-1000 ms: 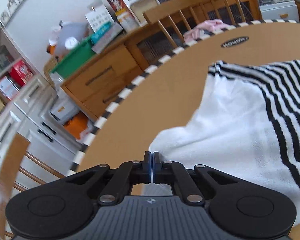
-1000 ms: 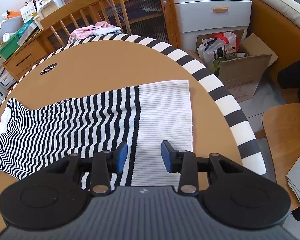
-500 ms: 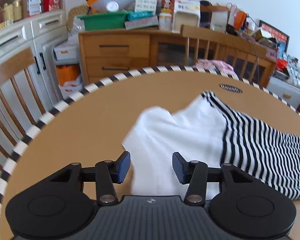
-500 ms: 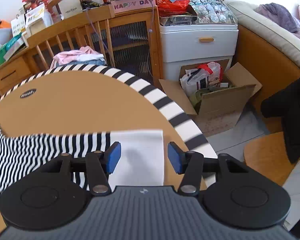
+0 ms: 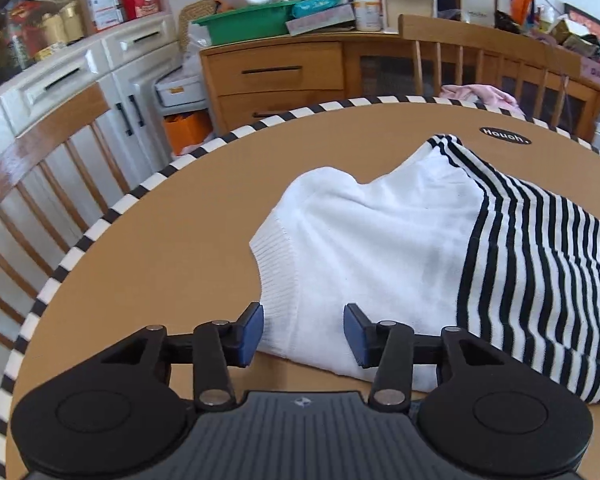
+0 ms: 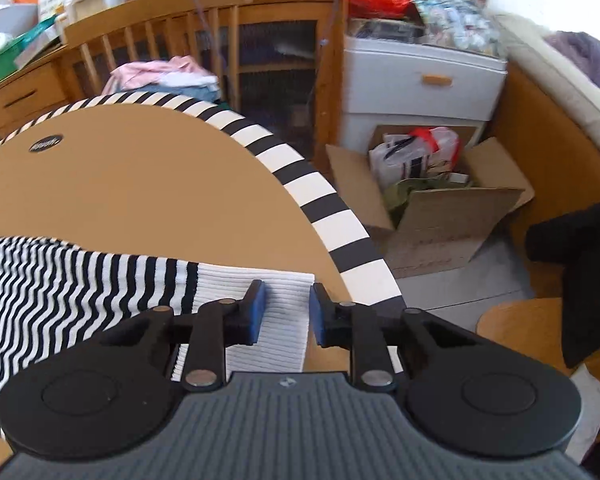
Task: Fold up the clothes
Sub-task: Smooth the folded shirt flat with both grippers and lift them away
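Note:
A black-and-white striped knit garment (image 5: 540, 264) with plain white ends lies on the round tan table (image 5: 172, 240). In the left wrist view my left gripper (image 5: 303, 330) is open, its blue pads either side of the near corner of the garment's white end (image 5: 364, 248). In the right wrist view the garment (image 6: 80, 288) stretches off to the left, and my right gripper (image 6: 285, 312) is open over its other white ribbed end (image 6: 276, 320) near the table's striped rim (image 6: 340, 224).
Wooden chairs stand at the left (image 5: 40, 184) and the far side (image 5: 480, 56) of the table. A wooden sideboard (image 5: 276, 76) holds clutter. A cardboard box (image 6: 428, 216), a white drawer unit (image 6: 420, 84) and a wooden stool (image 6: 520, 320) are right of the table.
My left gripper let go of the white end, opened and drew back. My right gripper moved to the garment's right white end and its jaws narrowed a little.

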Action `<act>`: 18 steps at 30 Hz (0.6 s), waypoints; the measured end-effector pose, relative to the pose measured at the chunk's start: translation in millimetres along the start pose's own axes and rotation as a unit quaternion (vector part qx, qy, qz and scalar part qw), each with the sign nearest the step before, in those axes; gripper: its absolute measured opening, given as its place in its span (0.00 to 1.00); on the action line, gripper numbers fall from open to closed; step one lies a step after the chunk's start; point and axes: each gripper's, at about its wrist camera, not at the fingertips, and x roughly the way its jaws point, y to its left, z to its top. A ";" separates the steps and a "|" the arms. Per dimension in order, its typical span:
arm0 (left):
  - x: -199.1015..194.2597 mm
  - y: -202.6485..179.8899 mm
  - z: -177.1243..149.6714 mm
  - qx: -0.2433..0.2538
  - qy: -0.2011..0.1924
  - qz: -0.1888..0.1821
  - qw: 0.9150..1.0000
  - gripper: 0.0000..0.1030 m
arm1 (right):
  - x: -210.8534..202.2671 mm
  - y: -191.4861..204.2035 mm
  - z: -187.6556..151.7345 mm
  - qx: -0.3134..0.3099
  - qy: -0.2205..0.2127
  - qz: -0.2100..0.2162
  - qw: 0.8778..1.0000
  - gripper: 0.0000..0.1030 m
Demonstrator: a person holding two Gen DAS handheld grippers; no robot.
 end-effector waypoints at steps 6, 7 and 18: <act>-92.5 -50.7 -6.6 -0.107 -0.020 -0.056 0.992 0.53 | -16.4 -33.2 43.7 -0.114 -0.008 0.165 0.980 0.32; -107.2 -68.3 -13.7 -0.129 -0.012 -0.072 0.989 0.53 | -10.5 -36.2 52.3 -0.143 0.003 0.192 0.971 0.32; -181.5 -268.8 -118.2 -0.313 0.054 -0.135 0.938 0.60 | 16.3 -37.2 82.4 -0.346 0.091 0.295 0.886 0.32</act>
